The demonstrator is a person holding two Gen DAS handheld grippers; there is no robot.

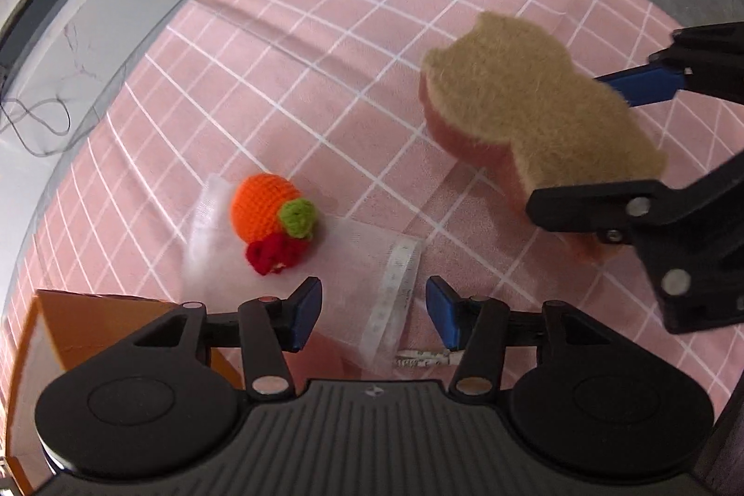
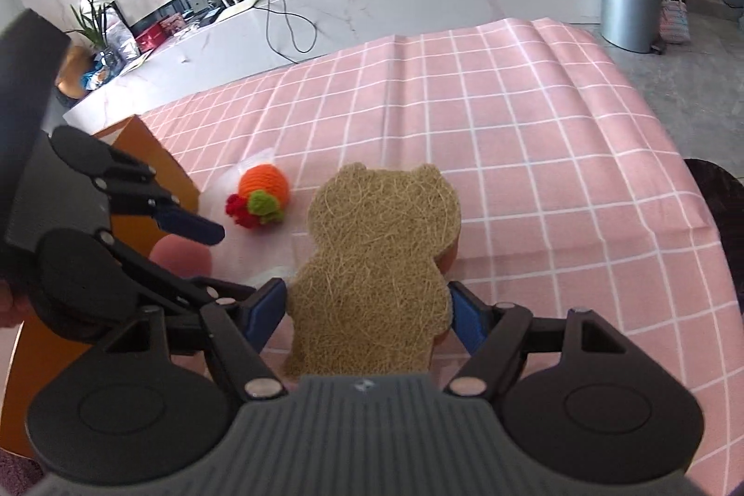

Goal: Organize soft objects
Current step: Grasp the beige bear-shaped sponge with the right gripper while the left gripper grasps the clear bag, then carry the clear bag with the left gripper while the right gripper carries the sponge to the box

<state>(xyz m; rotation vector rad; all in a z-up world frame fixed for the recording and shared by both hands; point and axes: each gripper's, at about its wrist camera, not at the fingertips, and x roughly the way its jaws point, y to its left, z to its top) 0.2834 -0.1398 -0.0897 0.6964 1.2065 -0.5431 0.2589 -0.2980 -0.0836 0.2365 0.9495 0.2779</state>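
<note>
black linkage and blue pads of the left gripper [image 1: 373, 310] fill the bottom of its own view, the jaws standing apart with nothing pressed between them; beneath the gap lies a clear mesh pouch [image 1: 372, 263] with a white zip strip, flat on the pink checked tablecloth [image 1: 325, 54]. no contact between pads and pouch can be made out. just beyond the pouch's far end, a crocheted orange ball with a green leaf and red bow [image 1: 269, 212] rests on the cloth, partly on the pouch. an orange cardboard box [image 1: 69, 333] sits at the near left edge of the cloth, beside the left gripper.

the right gripper [image 2: 367, 310] is clamped on a bear-shaped sponge with a tan fibre face and pink foam back [image 2: 381, 240], its 2 blue pads pressing the narrow waist from either side. the sponge is lifted off the cloth, toward the right of the crocheted ball and apart from it. in the right wrist view, a round pink soft thing [image 2: 179, 259] shows near the box, half hidden behind the left gripper.
</note>
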